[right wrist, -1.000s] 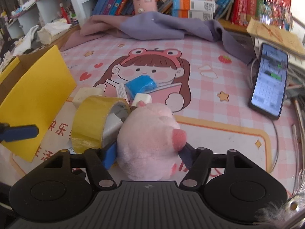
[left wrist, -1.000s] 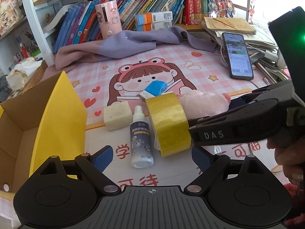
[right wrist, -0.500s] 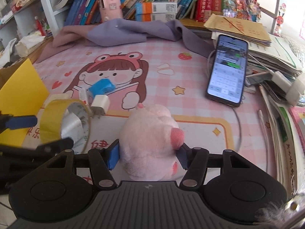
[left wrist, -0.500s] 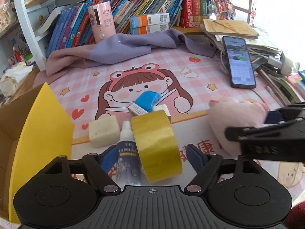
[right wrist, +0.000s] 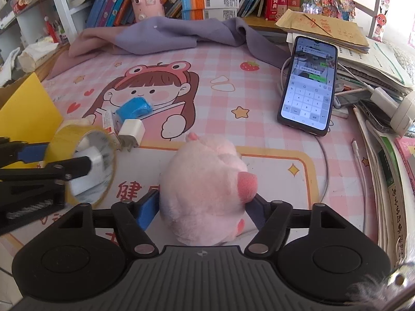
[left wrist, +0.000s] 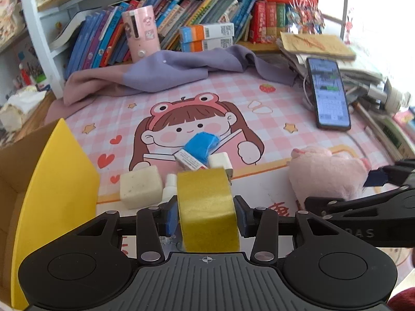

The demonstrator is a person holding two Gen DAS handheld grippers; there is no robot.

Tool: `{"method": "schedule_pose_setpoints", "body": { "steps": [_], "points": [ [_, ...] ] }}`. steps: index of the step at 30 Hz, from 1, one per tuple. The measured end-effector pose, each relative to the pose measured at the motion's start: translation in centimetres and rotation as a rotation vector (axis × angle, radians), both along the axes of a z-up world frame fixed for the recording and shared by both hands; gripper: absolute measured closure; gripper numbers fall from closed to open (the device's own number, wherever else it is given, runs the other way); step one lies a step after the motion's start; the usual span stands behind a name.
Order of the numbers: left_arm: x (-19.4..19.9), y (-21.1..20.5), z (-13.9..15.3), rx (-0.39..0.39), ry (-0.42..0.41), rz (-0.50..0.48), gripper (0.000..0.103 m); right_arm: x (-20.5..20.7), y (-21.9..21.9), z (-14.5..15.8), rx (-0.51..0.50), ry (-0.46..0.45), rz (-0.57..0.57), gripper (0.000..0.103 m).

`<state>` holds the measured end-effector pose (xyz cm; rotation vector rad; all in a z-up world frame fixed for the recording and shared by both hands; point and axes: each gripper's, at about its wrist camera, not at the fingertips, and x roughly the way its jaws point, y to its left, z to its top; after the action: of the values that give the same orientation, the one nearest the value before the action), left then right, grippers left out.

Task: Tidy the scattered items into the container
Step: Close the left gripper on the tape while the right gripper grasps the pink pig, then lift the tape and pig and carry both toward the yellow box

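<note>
My left gripper (left wrist: pixel 206 219) is shut on a yellow tape roll (left wrist: pixel 207 207), which also shows in the right wrist view (right wrist: pixel 88 165). My right gripper (right wrist: pixel 202 210) is shut on a pink plush pig (right wrist: pixel 205 189), seen at the right in the left wrist view (left wrist: pixel 326 176). The cardboard box with a yellow flap (left wrist: pixel 54 189) stands at the left. On the mat lie a beige block (left wrist: pixel 140 188), a small spray bottle (left wrist: pixel 168 189) partly hidden behind the tape, a blue packet (left wrist: pixel 202 145), a small carton (left wrist: pixel 189 162) and a white charger plug (right wrist: pixel 131 133).
A phone (right wrist: pixel 307 85) lies on the mat at the right beside stacked papers (right wrist: pixel 371 59) and cables. A purple cloth (left wrist: pixel 166 75), a pink cylinder (left wrist: pixel 141 36) and a row of books (left wrist: pixel 207 28) sit at the back.
My left gripper closed in on the tape roll and now grips it. My right gripper drew the plush pig right, away from the tape.
</note>
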<state>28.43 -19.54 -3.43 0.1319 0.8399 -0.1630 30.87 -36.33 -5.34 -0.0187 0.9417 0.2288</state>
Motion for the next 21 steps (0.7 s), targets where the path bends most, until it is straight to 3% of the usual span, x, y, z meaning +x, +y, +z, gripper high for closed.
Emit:
{"method": "schedule_pose_setpoints", "body": {
  "steps": [6,8,9,11,12,17,21],
  "points": [
    [-0.3,0.8,0.4,-0.084,0.029,0.008,0.061,0.5,0.2,-0.4,0.007,0.021,-0.001,0.029],
    [-0.8,0.9,1.1,-0.102,-0.007,-0.002,0.062,0.6,0.2,-0.4,0.007,0.022,-0.001,0.029],
    [-0.8,1.1,1.4,-0.149,-0.01,-0.01,0.062,0.6,0.2,-0.5,0.009,0.023,-0.003,0.029],
    [-0.4,2.3,1.2,-0.335,0.044,-0.018,0.062,0.8,0.1,-0.6,0.012,0.032,-0.008,0.029],
    [-0.2,2.6,0.7,-0.373,0.07,-0.011,0.062,0.9,0.1,-0.6,0.013,0.036,-0.01,0.029],
    [0.2,2.0,-0.6,-0.278,0.09,-0.006,0.062,1.0,0.1,-0.7,0.005,0.036,-0.011,0.03],
    [-0.1,0.5,-0.6,-0.185,0.067,-0.066,0.062,0.9,0.1,-0.7,0.005,0.041,-0.01,0.03]
  ]
}}
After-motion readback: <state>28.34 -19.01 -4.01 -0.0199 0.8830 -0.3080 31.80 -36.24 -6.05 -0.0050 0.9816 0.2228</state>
